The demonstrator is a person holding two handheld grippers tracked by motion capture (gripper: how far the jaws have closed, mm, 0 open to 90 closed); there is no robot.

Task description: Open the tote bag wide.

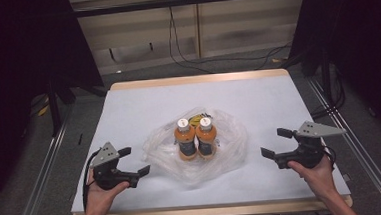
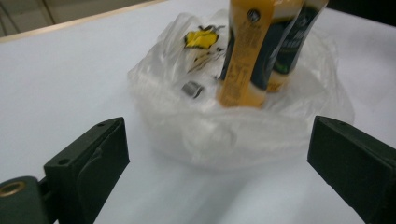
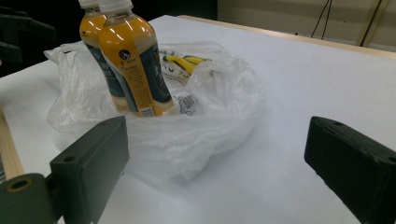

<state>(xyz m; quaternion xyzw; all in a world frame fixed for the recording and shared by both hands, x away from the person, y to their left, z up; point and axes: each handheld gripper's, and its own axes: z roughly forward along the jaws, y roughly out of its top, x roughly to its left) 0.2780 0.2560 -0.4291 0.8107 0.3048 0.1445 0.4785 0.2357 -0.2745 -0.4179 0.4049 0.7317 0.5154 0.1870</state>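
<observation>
we keep both the left gripper [image 1: 137, 161] and right gripper [image 1: 273, 142] wide open, empty; the plastic bag [image 1: 231, 150] looks limp and slippery, so we'd pinch its bunched rim beside the heavy bottles [image 1: 195, 137]

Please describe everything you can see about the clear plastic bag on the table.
The plastic bag is thin, transparent and crumpled, spread open and low on the white table near its middle. Two orange drink bottles with white caps and dark labels stand upright inside it, side by side. Behind them lies something yellow and black; a small grey item also sits inside. The left gripper and right gripper are both open, each apart from the bag.
</observation>
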